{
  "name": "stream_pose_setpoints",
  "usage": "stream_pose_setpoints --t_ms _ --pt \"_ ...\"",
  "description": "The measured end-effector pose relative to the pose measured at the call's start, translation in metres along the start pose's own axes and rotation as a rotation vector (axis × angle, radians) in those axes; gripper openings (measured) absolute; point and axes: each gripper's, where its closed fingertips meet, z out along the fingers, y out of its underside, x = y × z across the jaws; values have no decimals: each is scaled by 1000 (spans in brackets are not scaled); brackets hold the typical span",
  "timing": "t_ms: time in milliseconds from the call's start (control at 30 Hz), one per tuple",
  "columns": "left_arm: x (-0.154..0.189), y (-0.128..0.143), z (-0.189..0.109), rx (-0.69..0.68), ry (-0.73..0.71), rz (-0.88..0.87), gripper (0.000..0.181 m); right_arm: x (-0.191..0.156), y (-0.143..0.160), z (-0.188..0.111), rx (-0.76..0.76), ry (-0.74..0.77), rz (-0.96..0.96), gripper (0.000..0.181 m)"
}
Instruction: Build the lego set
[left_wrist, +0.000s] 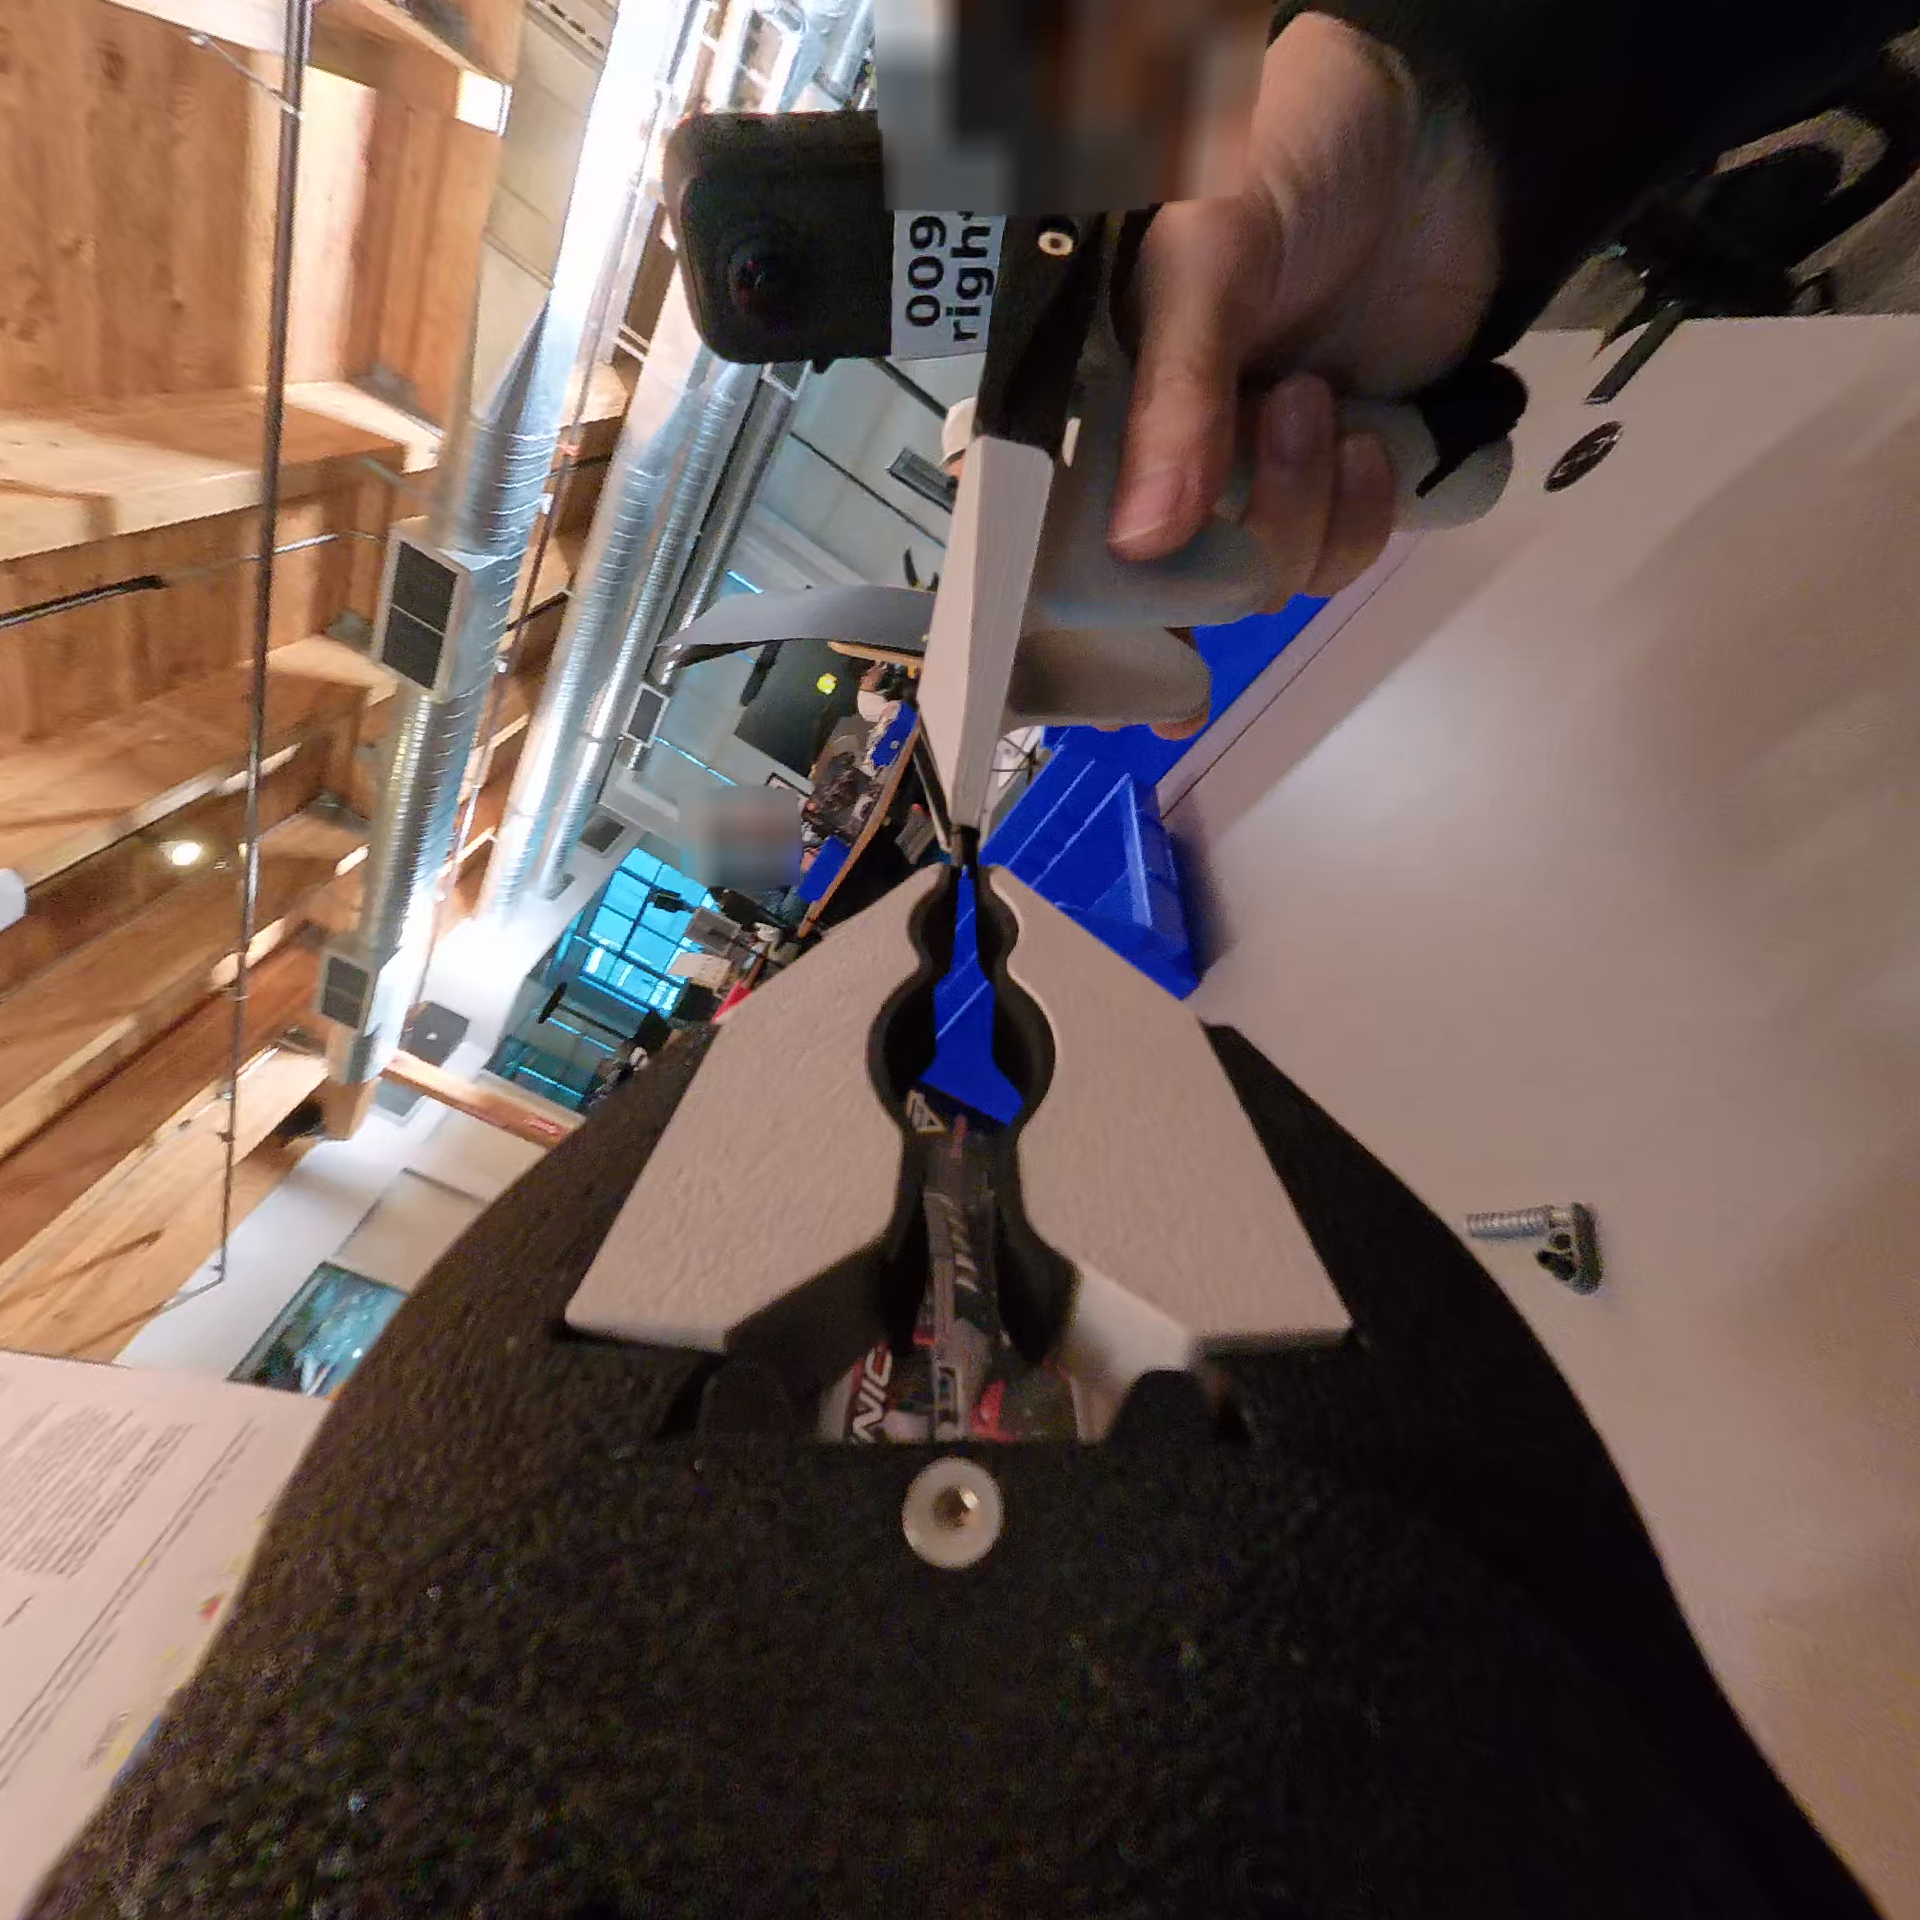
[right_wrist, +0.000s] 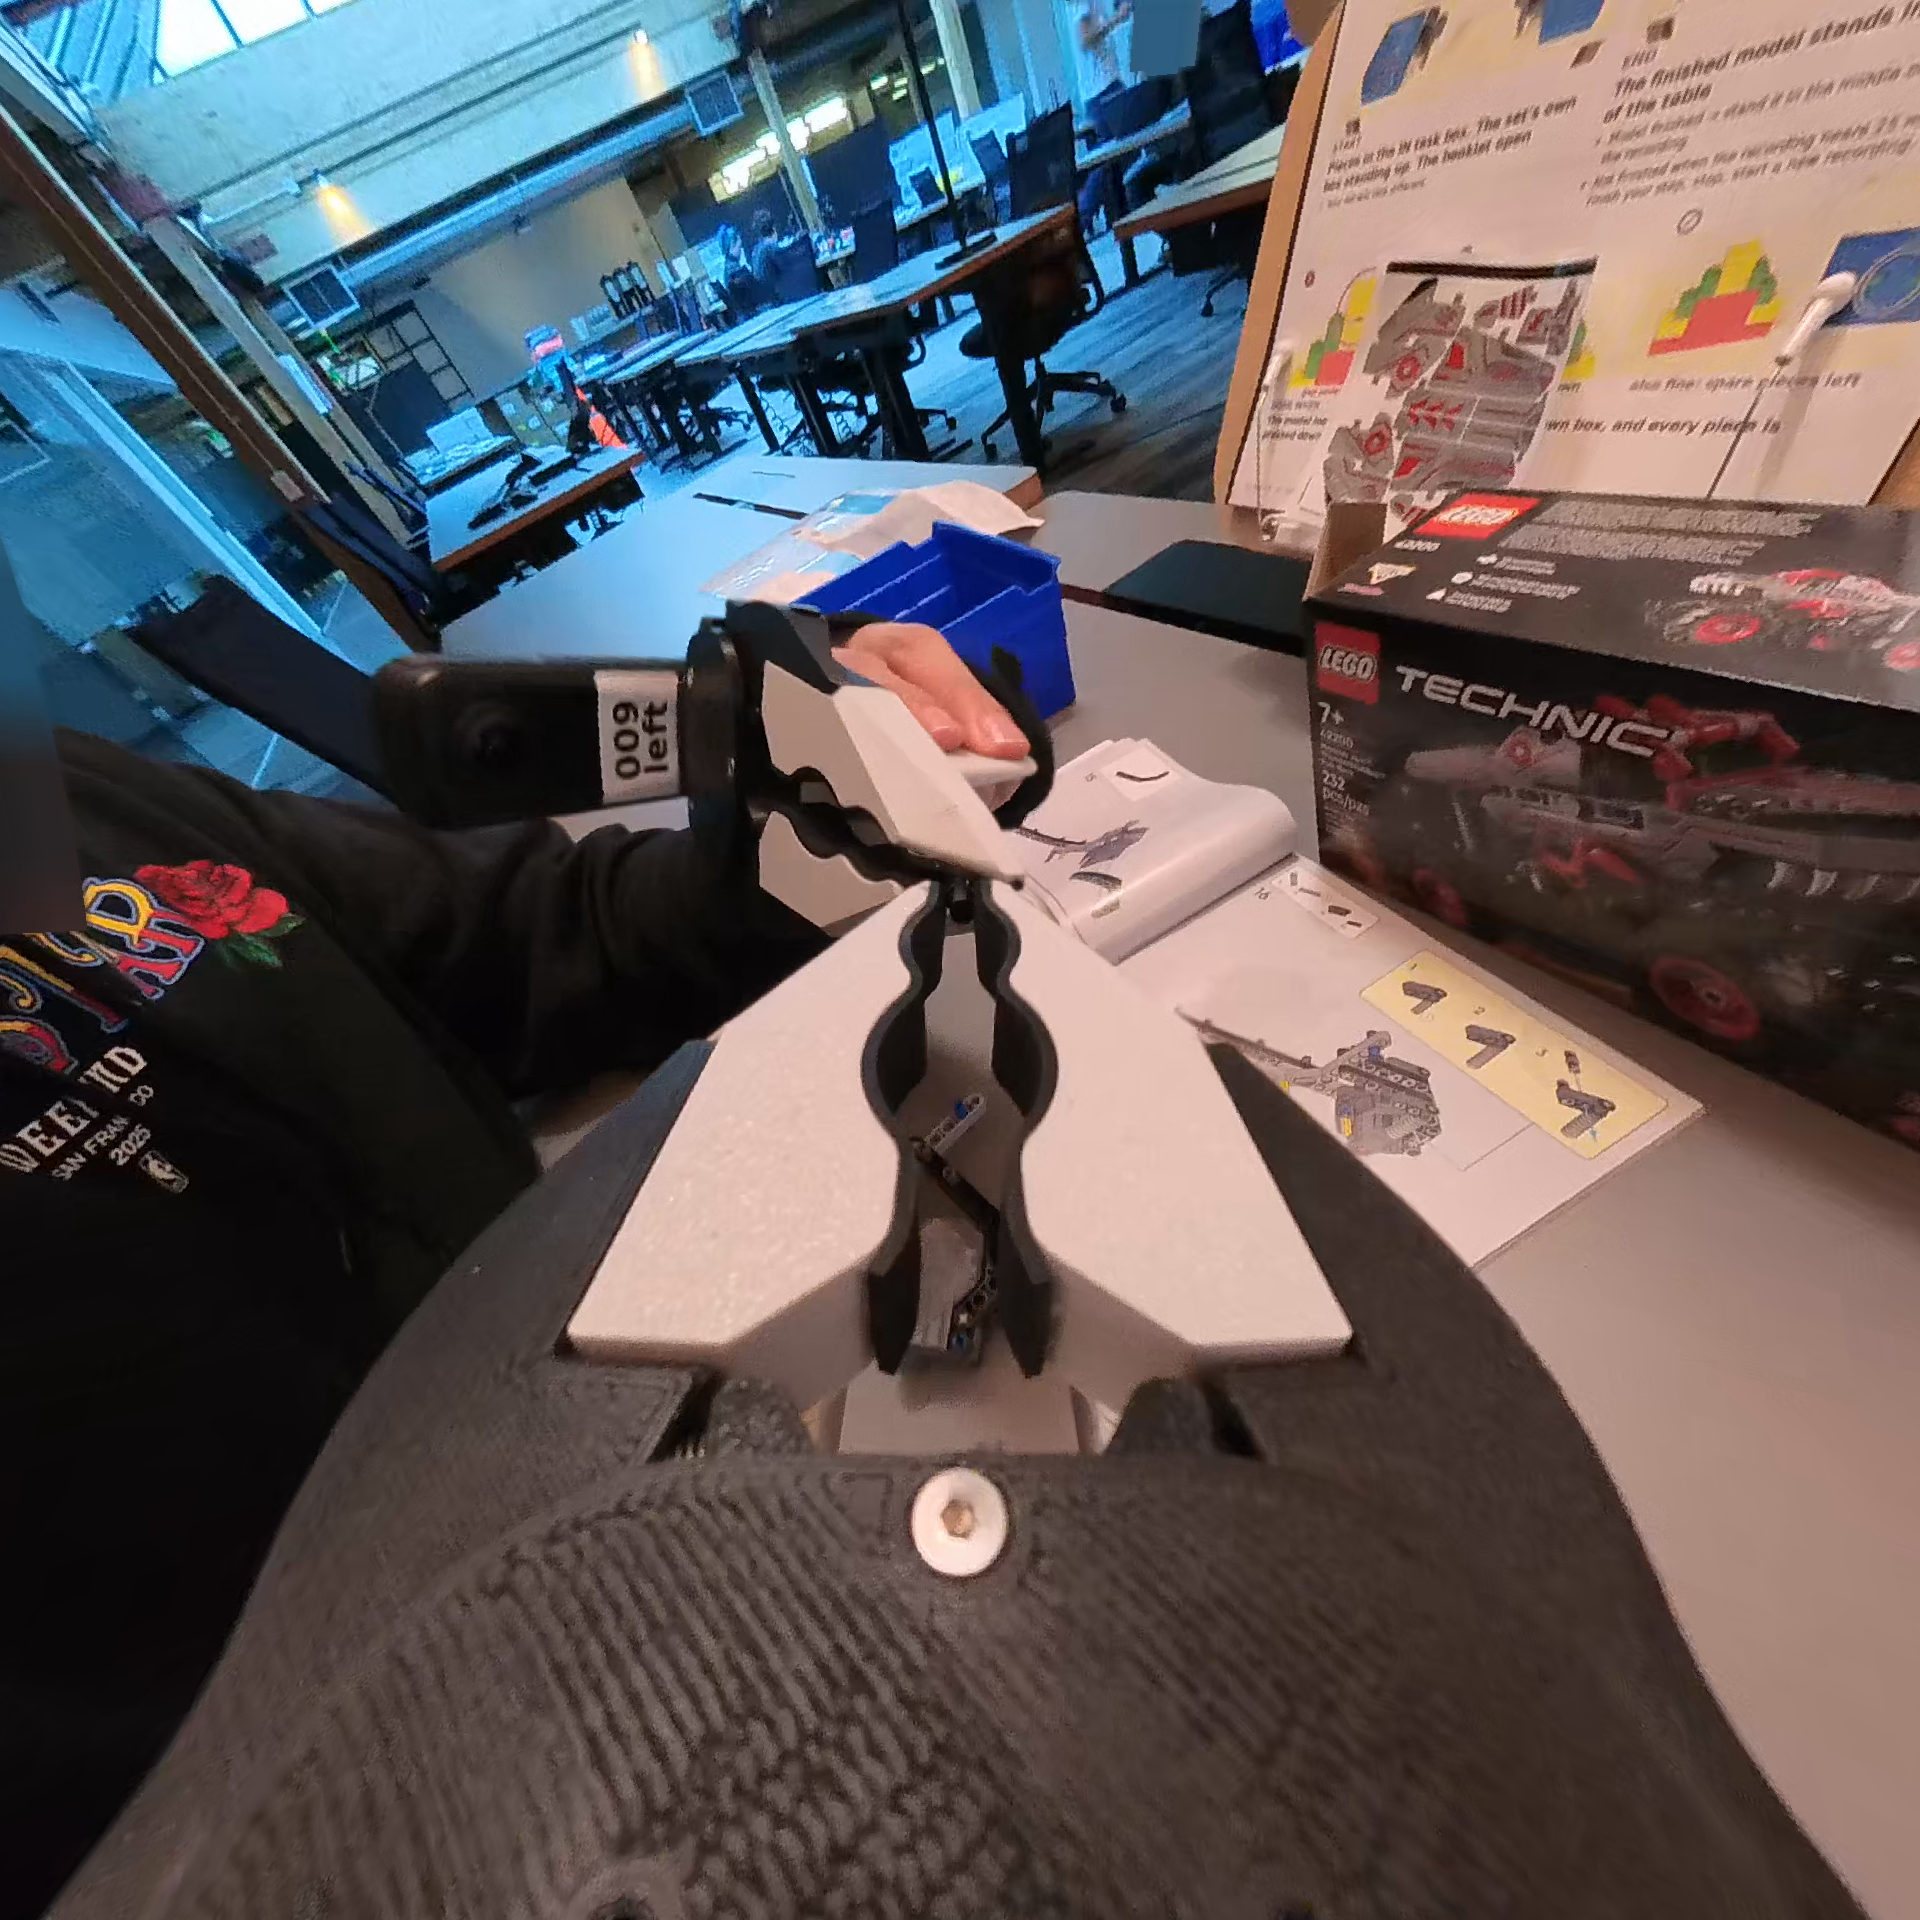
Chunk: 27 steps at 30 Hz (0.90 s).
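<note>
Several rows of tables and chairs fill the open workshop room behind. Grey surface (right_wrist: 1662, 1403) smooth, likely slippery for small parts. Lego box (right_wrist: 1610, 790) at right, open booklet (right_wrist: 1455, 1091) before it, blue bin (right_wrist: 966, 613) beyond. Right claw (right_wrist: 956, 909) clenched on small dark lego piece (right_wrist: 954, 896), held above surface. Left claw (left_wrist: 966, 878) tip-to-tip with it, nearly closed; grip on piece cannot tell. Piece judged light, rigid, easily dropped; take it at flat sides.

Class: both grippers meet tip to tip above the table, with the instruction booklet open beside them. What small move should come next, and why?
Probably ease the two tips together to mate the small dark piece. The right gripper and left gripper are nearly shut and touch nose to nose above the open booklet; what exactly each holds is too small to tell.
</note>
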Motion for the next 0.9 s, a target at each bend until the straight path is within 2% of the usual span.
stream_pose_setpoints --t_ms 300,400,600,900 --pt "5 -7 -3 60 26 10 2 5 1 -1 -39 18 -2 4" --pt "2 -6 -2 36 13 -28 1 8 3 -1 -60 36 -7 4" --pt "-7 -11 -4 58 -53 -53 0 4 -7 -2 3 3 3 4" --pt "-10 -12 -6 61 -83 -71 0 1 -12 -2 12 7 -27 4"
